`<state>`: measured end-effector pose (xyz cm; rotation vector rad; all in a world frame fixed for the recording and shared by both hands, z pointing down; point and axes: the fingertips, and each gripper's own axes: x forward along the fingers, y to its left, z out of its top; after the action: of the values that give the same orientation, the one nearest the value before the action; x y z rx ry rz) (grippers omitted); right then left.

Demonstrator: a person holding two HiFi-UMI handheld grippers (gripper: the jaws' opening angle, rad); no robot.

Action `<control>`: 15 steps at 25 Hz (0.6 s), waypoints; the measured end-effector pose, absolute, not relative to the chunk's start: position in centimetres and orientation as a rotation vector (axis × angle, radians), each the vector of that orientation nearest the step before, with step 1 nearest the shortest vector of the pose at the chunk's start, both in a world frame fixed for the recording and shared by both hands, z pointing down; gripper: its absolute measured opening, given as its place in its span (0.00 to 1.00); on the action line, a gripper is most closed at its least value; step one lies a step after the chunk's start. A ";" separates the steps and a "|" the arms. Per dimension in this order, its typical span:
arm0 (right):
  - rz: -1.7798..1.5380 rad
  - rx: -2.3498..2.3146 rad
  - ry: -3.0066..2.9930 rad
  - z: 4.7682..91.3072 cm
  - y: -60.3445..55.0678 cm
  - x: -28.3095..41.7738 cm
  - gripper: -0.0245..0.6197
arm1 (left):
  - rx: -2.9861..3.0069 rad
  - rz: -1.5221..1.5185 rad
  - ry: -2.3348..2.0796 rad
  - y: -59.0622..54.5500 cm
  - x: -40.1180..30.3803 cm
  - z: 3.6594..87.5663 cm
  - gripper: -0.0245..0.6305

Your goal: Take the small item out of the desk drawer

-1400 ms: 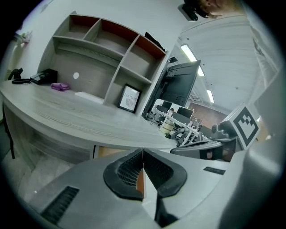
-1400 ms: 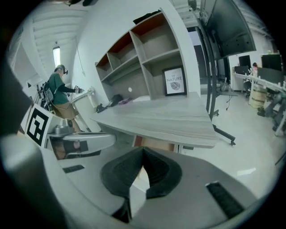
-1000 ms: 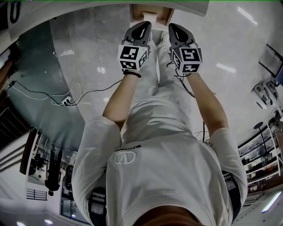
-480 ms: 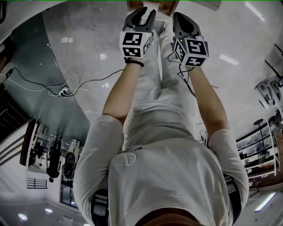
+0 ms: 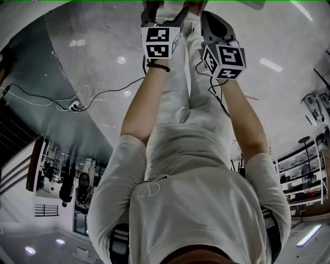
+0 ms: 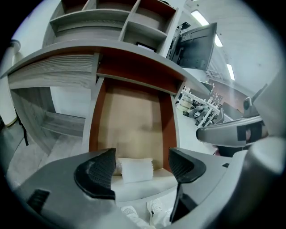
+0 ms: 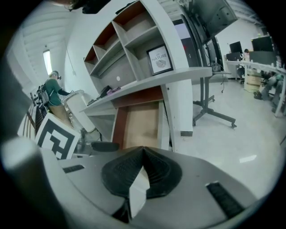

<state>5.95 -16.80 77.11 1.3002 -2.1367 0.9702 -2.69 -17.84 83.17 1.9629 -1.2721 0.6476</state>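
Note:
The desk drawer (image 6: 95, 125) is pulled out, with red-brown side walls and a tan floor. A small white roll-like item (image 6: 136, 169) lies at its front end. My left gripper (image 6: 140, 166) hangs just above it, and its jaws have just been opening. They now stand wide on either side of the item without touching it. In the head view the left gripper (image 5: 164, 11) reaches the top edge. My right gripper (image 7: 143, 175) is shut, with a white folded piece (image 7: 136, 197) pinched between its pads. It hovers short of the drawer (image 7: 140, 125).
A white desk top (image 6: 134, 53) with cubby shelves overhangs the drawer. A framed picture (image 7: 159, 60) stands on it. A monitor on a wheeled stand (image 7: 210, 18) is to the right. A cable (image 5: 77, 105) lies on the floor. The person's shoes (image 6: 152, 210) are below the drawer front.
Both grippers have moved toward the top edge of the head view, down at the drawer. The left jaws went from shut to wide open.

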 end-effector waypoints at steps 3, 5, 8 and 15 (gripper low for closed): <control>0.957 1.293 -2.127 78.4 -16.4 6.1 0.04 | 1.940 0.685 -1.274 -18.1 -2.7 84.4 0.63; 0.969 1.294 -2.117 79.0 -16.1 6.3 0.04 | 1.929 0.717 -1.272 -18.2 -2.4 84.8 0.67; 0.988 1.304 -2.105 79.8 -16.0 6.5 0.04 | 1.899 0.758 -1.259 -18.2 -2.1 85.6 0.70; 1.027 1.337 -2.076 81.6 -15.6 7.5 0.04 | 1.849 0.813 -1.238 -18.2 -1.4 87.0 0.70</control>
<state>7.48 -15.60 81.58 1.3372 -2.0764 1.0267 -1.39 -18.16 87.02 1.8487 -1.2375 0.8134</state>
